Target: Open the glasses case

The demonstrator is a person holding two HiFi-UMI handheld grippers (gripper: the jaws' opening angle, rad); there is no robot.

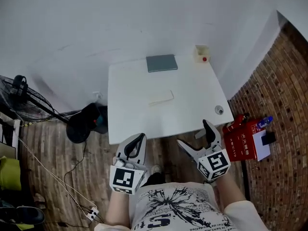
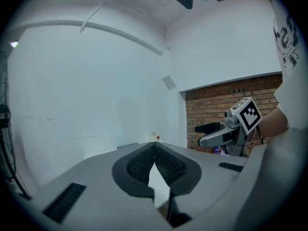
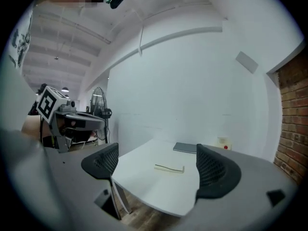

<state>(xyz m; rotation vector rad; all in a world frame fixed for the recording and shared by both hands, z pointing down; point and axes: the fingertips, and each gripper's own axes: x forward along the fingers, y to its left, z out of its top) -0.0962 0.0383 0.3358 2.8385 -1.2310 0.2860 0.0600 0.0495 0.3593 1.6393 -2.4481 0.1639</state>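
Low, left tongs (image 1: 139, 138) closed, right tongs (image 1: 194, 134) spread, both short of table (image 1: 130, 115).

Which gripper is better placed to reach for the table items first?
Right, probably: the right gripper has jaws apart and its view frames the cream flat item; the left gripper is shut. Both hang short of the table.

The grey glasses case (image 1: 161, 63) lies flat, closed, at the table's (image 1: 130, 119) far edge.

On table (image 1: 130, 119), case (image 1: 161, 97) before pad (image 1: 161, 62)
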